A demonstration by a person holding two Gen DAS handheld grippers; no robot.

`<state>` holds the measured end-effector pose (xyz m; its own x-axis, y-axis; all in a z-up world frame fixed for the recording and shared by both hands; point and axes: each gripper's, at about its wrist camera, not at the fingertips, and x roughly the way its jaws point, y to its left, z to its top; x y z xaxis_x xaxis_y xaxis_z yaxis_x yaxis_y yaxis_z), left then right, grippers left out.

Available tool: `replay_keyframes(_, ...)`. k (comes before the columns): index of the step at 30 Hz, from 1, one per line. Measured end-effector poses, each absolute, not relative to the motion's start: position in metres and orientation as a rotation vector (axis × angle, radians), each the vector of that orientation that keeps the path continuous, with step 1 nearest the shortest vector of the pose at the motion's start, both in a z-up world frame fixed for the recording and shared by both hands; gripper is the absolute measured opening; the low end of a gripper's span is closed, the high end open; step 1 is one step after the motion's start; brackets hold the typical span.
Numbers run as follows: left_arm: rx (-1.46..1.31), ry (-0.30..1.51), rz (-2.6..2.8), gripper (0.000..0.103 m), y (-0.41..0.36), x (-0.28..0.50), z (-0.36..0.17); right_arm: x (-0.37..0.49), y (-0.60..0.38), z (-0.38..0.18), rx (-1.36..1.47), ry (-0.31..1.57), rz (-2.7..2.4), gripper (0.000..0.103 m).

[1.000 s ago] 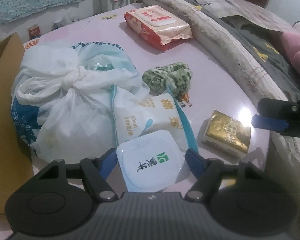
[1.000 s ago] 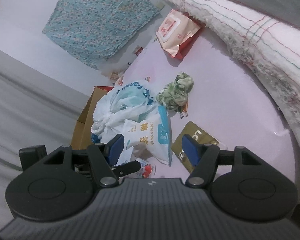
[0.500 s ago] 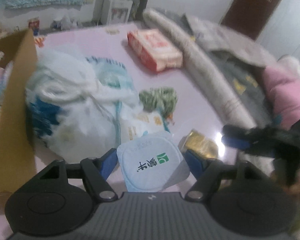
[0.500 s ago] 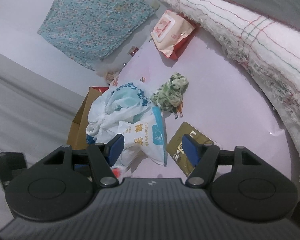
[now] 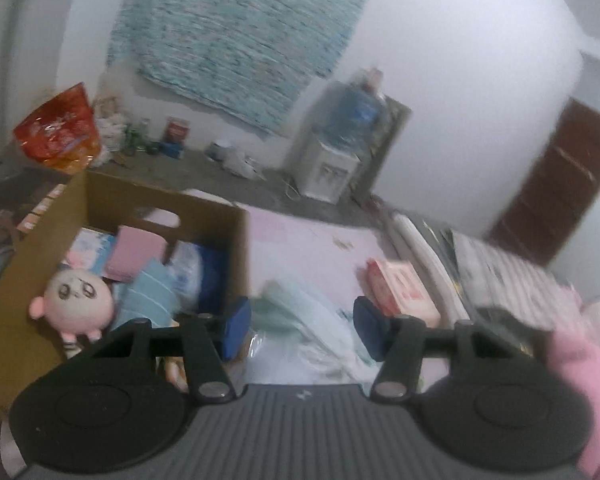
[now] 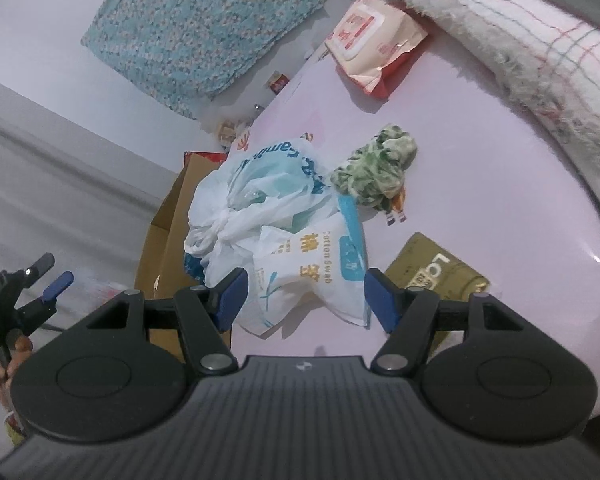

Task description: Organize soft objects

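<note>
Left gripper [image 5: 302, 330] is up and off the table now. A sec ago it had the round white pack with the green logo between its pads; now nothing sits between them and the jaws are closing on air. You're at the cardboard box [image 5: 236, 248], its near wall at abt 9 o'clock of your left pad. The plush doll [image 5: 78, 300] lies inside w/ folded cloths. The white pack itself isn't visible in this blur, so can't tell where it landed. My read: that item's delivered, next one's due.

Right gripper [image 6: 304, 300] hovers w/ jaws apart, gripping nothing. The cotton swab pack [image 6: 312, 280] lies on the pink table [image 6: 480, 160] just past the pads. It leans on the knotted plastic bag [image 6: 260, 200] at 11 o'clock. Green scrunchie [image 6: 376, 168] at 12:30, gold box [image 6: 440, 268] at 2, wipes pack [image 6: 372, 36] far off at 12.

Edges: box wall butts the bag at 9 to 10 o'clock, the table rim curves away at 3, and the rolled blanket [image 6: 520, 48] hems in 1 to 2. Bare pink btwn scrunchie and wipes is your free lane. Prob easiest to lift straight up, then swing left over the bag.
</note>
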<state>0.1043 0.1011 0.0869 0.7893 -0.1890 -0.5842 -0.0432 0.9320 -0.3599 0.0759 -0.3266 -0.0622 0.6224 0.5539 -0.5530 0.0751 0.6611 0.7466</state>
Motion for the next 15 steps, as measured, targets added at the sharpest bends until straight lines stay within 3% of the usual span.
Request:
replay_keyframes(8,-0.388,0.784,0.032,0.056,0.138,0.132,0.034,0.080,-0.312,-0.058,0.797,0.903,0.312,0.065)
replay_keyframes(15,-0.384,0.783,0.078,0.058,0.164,0.116,0.029,0.084,-0.313,-0.056,0.788,0.917,0.304,0.065)
